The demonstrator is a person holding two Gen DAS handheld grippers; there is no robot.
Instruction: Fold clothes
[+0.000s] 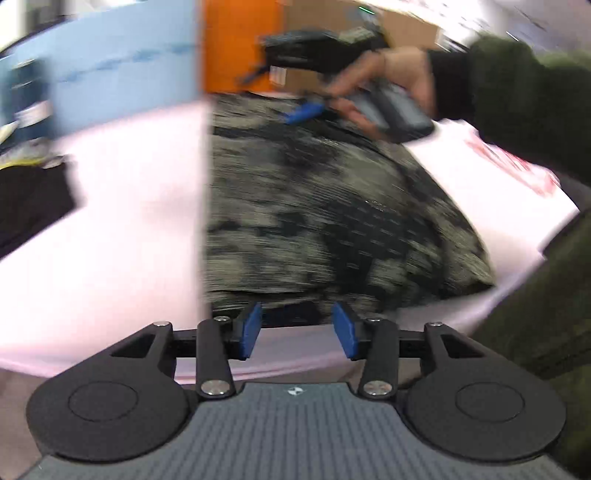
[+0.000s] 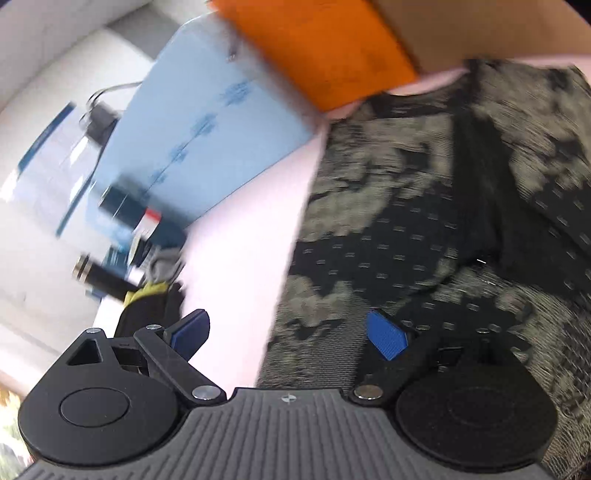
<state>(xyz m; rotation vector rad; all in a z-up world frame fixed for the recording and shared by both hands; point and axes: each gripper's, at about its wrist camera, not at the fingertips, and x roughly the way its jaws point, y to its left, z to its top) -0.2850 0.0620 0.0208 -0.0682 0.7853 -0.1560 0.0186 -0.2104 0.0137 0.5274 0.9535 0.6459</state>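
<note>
On the pink-covered bench (image 1: 122, 206) lies a black-and-beige patterned garment (image 1: 325, 206), spread with a straight folded edge along its left side in the left wrist view and a dark band running down its middle in the right wrist view. Just before its near hem, the left claw (image 1: 297, 330) stands with its blue pads (image 1: 251, 328) partly apart and nothing between them; the cloth sits just beyond the tips. At the garment's far end, the right claw (image 2: 291, 334) is held by a hand (image 1: 388, 81) in a dark green sleeve (image 1: 517, 103); its jaws gape wide above the garment's left edge, clamping nothing. Behind the bench stand a light blue panel (image 2: 207, 133), an orange panel (image 2: 317, 48) and a cardboard box (image 2: 498, 26). A black cloth (image 1: 33, 206) lies at the bench's left edge. Both views are blurred.
</note>
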